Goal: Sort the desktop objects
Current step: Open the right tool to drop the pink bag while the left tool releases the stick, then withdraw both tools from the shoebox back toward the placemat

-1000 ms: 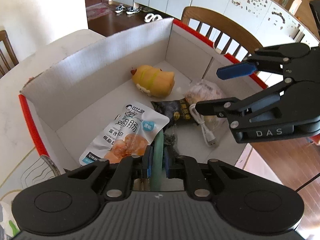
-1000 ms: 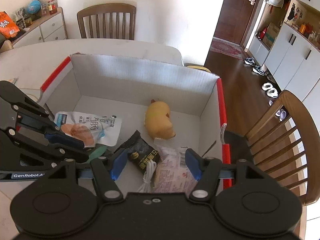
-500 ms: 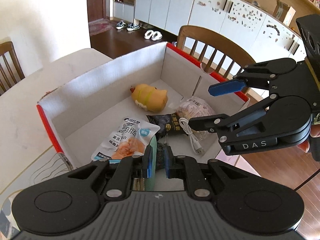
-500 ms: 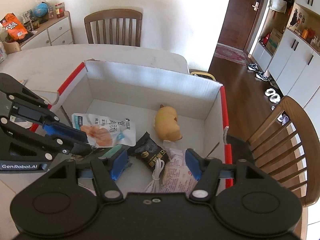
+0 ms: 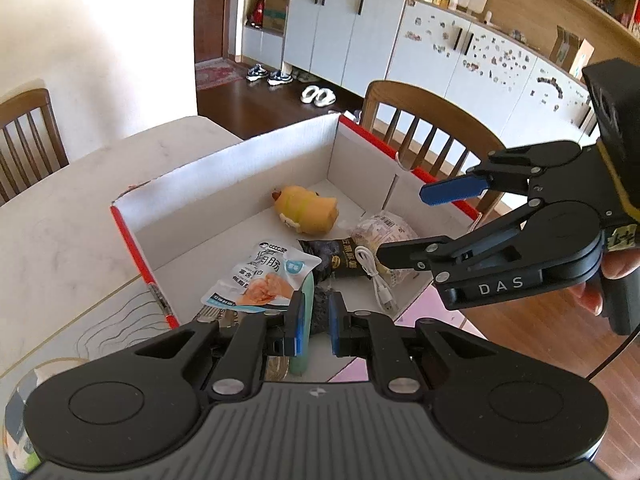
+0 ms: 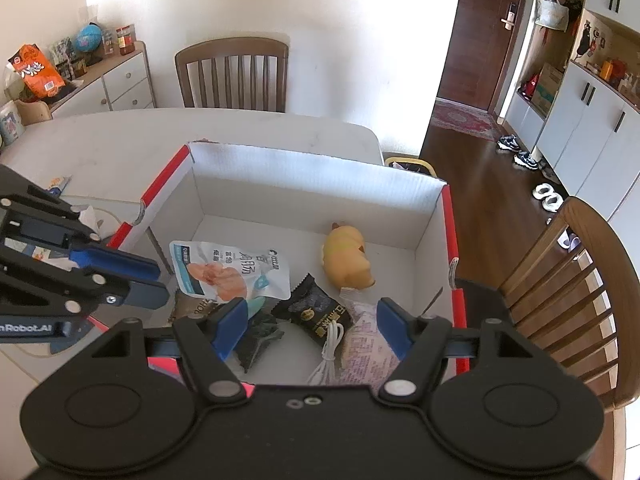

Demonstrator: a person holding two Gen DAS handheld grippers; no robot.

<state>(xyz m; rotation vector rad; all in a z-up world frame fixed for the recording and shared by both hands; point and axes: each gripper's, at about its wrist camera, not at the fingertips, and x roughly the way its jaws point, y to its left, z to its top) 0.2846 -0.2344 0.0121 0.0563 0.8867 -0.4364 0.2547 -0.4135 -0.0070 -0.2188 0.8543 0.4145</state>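
Note:
A white cardboard box (image 5: 224,168) (image 6: 312,164) with red edges holds a yellow toy (image 5: 308,212) (image 6: 348,260), a sausage pouch (image 5: 264,276) (image 6: 232,268), a black snack packet (image 5: 336,256) (image 6: 316,312), a white cable (image 5: 376,276) (image 6: 330,344), a pale wrapped packet (image 5: 384,228) (image 6: 364,348) and a slim green thing (image 5: 306,300) (image 6: 256,304). My left gripper (image 5: 316,324) (image 6: 160,282) hovers shut and empty over the box's near edge; the green thing lies below it. My right gripper (image 6: 308,324) (image 5: 404,224) hangs above the black packet and cable. Its jaws are opening, pressing on nothing.
The box sits on a pale table (image 6: 240,132). Wooden chairs stand behind it (image 6: 232,72) and at its right (image 6: 568,280) (image 5: 424,128). A person's hand (image 5: 612,272) holds the right gripper. Small items lie on the table left of the box (image 6: 60,182).
My left gripper has risen and drawn back from the box floor, leaving the green thing lying inside. The right gripper has lifted a little and its jaws have widened.

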